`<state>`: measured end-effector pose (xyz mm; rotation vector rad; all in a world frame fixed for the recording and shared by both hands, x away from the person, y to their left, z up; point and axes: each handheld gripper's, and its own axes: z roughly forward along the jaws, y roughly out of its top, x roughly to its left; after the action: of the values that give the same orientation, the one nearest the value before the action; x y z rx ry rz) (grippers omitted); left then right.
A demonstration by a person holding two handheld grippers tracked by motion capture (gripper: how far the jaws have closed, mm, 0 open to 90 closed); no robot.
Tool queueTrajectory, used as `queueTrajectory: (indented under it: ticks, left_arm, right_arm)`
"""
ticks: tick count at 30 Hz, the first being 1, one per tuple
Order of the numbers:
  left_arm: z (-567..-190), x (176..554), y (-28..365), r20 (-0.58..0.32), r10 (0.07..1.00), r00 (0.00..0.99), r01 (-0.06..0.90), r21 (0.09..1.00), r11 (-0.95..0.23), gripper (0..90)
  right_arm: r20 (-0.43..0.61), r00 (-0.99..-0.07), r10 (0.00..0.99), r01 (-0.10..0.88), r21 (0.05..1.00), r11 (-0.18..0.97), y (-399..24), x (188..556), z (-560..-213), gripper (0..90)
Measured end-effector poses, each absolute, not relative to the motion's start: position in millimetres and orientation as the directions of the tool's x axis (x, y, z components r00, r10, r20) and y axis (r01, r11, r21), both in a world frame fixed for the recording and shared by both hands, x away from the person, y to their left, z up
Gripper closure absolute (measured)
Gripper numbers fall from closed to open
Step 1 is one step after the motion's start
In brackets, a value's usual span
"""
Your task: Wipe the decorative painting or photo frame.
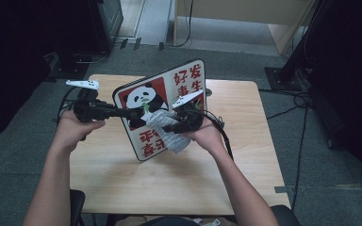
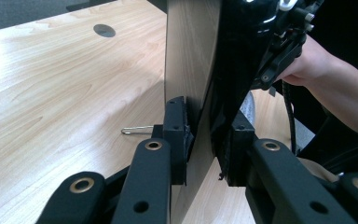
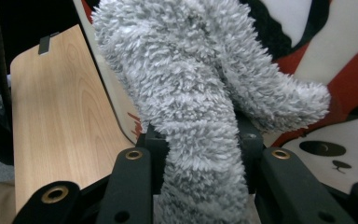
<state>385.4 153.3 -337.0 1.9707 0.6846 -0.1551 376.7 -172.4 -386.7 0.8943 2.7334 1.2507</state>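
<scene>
Square panda-printed board (image 1: pixel 162 106) stands upright on the desk (image 1: pixel 122 174), left fingers (image 2: pixel 175 126) pinching its edge for steadiness; right fingers (image 3: pixel 151 140) clamp fluffy grey cloth (image 3: pixel 191 93) against its face

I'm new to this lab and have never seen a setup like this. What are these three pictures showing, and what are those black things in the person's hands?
A person sits at a wooden table holding a hand-operated two-jaw tool in each hand. The high view looks down from above. The other two come from cameras riding on the tools, looking along their jaws. The left tool is shut on the edge of a panda board, holding it tilted up. The right tool is shut on a fluffy grey cloth, which lies against the board's printed face.
</scene>
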Motion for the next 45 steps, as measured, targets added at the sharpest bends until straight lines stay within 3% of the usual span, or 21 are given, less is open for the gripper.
queueTrajectory:
  ticks: [45]
  left_arm:
    - [-337.7,385.3,153.7,-0.392,0.393,0.832,0.527,0.779,-0.340,75.1]
  right_arm:
    - [0.321,-0.798,0.511,0.585,0.616,0.527,-185.0,368.8,-452.0,67.4]
